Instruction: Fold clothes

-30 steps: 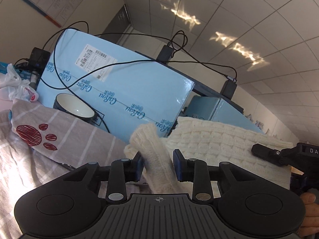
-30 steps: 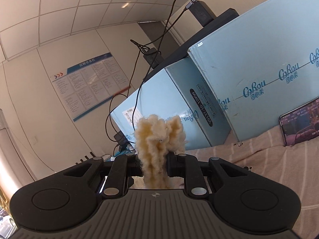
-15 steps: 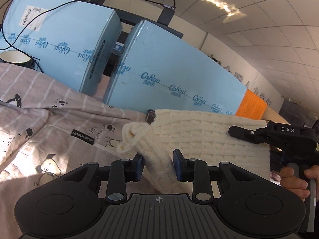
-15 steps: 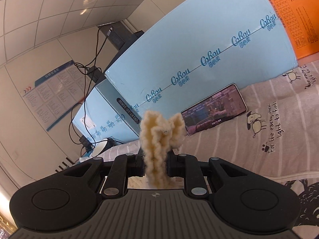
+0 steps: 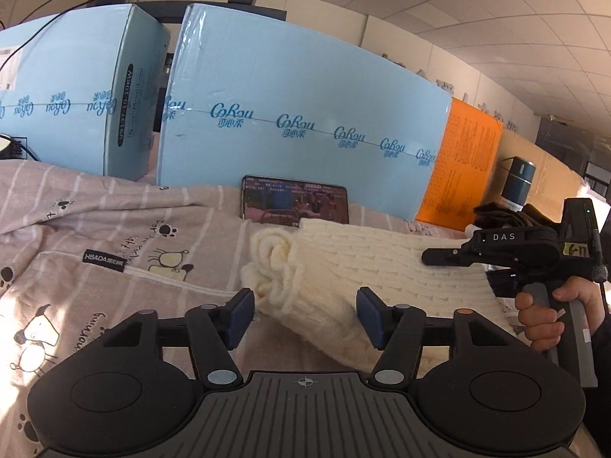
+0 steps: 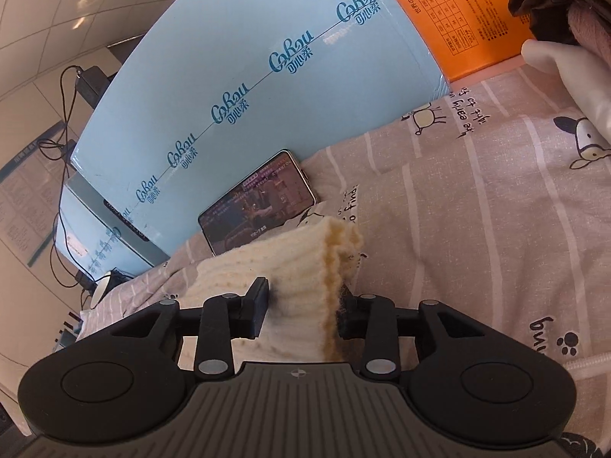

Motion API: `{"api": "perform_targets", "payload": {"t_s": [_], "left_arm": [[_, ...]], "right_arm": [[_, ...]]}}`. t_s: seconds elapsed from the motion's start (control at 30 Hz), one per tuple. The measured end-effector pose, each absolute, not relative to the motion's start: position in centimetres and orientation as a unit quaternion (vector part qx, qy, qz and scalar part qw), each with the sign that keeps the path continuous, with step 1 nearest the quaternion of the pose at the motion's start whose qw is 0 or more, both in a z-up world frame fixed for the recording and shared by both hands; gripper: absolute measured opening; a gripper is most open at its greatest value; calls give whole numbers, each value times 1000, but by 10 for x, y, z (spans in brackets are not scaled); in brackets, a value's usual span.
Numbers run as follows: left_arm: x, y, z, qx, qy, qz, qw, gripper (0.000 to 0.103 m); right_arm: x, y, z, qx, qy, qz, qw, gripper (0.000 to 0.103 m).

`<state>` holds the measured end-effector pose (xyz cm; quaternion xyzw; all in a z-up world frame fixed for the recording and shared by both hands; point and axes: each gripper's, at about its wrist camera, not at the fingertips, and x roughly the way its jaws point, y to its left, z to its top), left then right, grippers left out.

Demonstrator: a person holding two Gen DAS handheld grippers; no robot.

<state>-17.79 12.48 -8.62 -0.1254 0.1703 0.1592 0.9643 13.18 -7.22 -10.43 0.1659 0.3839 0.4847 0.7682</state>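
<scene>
A cream knitted sweater (image 5: 382,267) lies folded on the pink striped bedsheet (image 5: 95,229), with its rolled edge toward the left. My left gripper (image 5: 305,316) is low over the sweater's near edge. Its jaws are opening wide and the fabric lies between the pads (image 5: 240,316) without touching them. In the right wrist view the sweater's (image 6: 298,267) other end sits between the opening jaws of my right gripper (image 6: 303,311), slack and resting on the sheet (image 6: 477,229). The left wrist view also shows the right gripper (image 5: 450,257), held by a hand (image 5: 542,320).
Light blue cartons (image 5: 298,122) stand along the back, with a phone (image 5: 296,204) leaning against one. An orange box (image 5: 462,175) and a dark flask (image 5: 517,183) stand at the right. Dark and pink clothes (image 6: 565,4) are piled at the far right.
Both grippers swung sideways and down, carrying the sweater onto the sheet in front of the phone. Both pairs of jaws, shut on the knit before, have spread and let it go.
</scene>
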Motion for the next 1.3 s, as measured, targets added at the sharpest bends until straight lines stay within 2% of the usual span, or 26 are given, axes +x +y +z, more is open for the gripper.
{"api": "perform_targets", "payload": {"t_s": [0.07,0.13,0.2,0.27,0.33,0.5,0.77,0.87,1.1,1.17,1.3], "left_arm": [[-172,136,-78,-120,166,174,963,80],[-165,148,-70,-120,164,189,961,82],[-154,158,-67,-112,170,194,960,88],[-143,163,-70,-97,189,197,957,88],[-136,168,-79,-85,213,198,953,89],[-137,181,-101,-97,252,192,943,100],[-140,185,-102,-113,254,183,943,101],[-140,185,-102,-115,252,182,943,101],[-141,187,-102,-124,248,174,945,100],[-142,190,-102,-134,243,165,946,100],[-146,186,-95,-117,218,139,959,100]], "right_arm": [[132,-74,-104,156,378,470,782,51],[132,-77,-101,144,366,451,802,58],[133,-83,-97,137,351,437,817,63],[134,-89,-94,132,337,435,825,70],[133,-92,-91,122,322,435,832,72],[126,-88,-88,90,300,456,833,74],[112,-75,-86,42,243,487,838,74],[110,-70,-89,32,240,498,833,68],[109,-74,-88,27,213,477,853,20],[103,-77,-84,21,188,487,853,14],[85,-84,-72,14,150,532,833,13]]}}
